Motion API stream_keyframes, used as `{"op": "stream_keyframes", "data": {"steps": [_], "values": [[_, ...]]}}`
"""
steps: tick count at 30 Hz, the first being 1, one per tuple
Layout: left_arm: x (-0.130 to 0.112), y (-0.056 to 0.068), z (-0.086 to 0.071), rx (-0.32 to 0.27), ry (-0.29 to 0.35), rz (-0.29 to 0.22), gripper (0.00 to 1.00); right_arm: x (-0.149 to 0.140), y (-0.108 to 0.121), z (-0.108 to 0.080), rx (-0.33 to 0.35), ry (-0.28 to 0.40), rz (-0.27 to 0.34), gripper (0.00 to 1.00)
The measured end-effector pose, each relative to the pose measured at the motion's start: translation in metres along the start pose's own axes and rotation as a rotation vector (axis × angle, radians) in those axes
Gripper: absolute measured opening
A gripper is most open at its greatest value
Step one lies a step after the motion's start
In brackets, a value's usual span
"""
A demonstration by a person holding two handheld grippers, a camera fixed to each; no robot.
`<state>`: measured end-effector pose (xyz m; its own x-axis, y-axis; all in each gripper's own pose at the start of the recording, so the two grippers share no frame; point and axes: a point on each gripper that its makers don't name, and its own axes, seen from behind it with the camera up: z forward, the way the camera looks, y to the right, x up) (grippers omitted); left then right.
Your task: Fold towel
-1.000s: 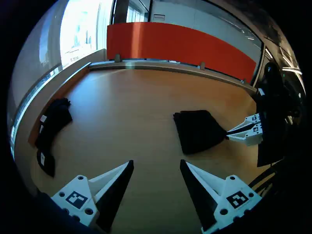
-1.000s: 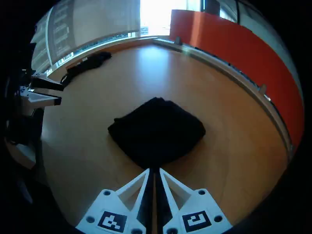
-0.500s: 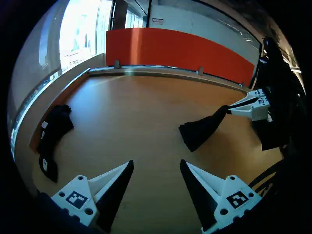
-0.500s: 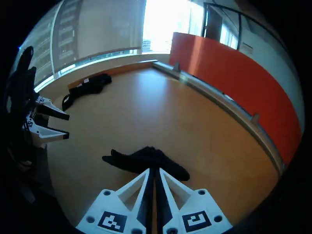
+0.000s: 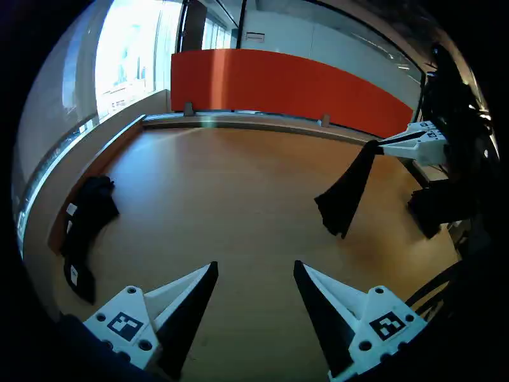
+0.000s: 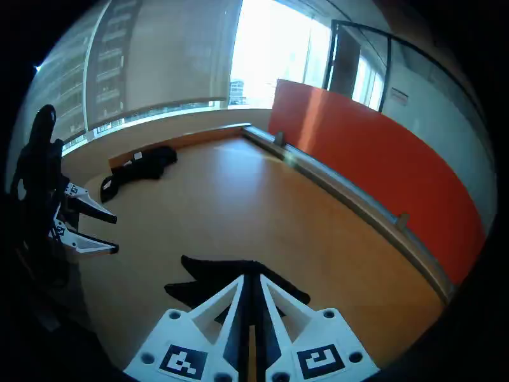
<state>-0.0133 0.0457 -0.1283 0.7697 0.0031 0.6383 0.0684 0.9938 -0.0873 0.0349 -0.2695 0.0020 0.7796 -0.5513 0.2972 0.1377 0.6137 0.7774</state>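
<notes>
Pinched edge of the towel (image 6: pixel 203 274) hidden inside the closed right gripper (image 6: pixel 252 280), person (image 5: pixel 455 95) holding it a dark silhouette — cut off at the view's edge, dark heap (image 5: pixel 89 216) too shadowed to identify — its white tags too small to read.

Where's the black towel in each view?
Left gripper view: right of centre, the towel hangs from the right gripper.
Right gripper view: bottom centre, the towel is pinched in the right gripper.
Shared landmark: the orange wall panel, top centre in the left gripper view, at the right in the right gripper view.
</notes>
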Motion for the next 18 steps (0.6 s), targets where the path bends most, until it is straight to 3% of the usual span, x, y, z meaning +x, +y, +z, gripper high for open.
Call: {"op": "stream_keyframes", "data": {"steps": [18], "values": [[0.009, 0.014, 0.013, -0.019, -0.008, 0.019, 0.88, -0.011, 0.065, -0.035, -0.074, 0.009, 0.060, 0.02]]}}
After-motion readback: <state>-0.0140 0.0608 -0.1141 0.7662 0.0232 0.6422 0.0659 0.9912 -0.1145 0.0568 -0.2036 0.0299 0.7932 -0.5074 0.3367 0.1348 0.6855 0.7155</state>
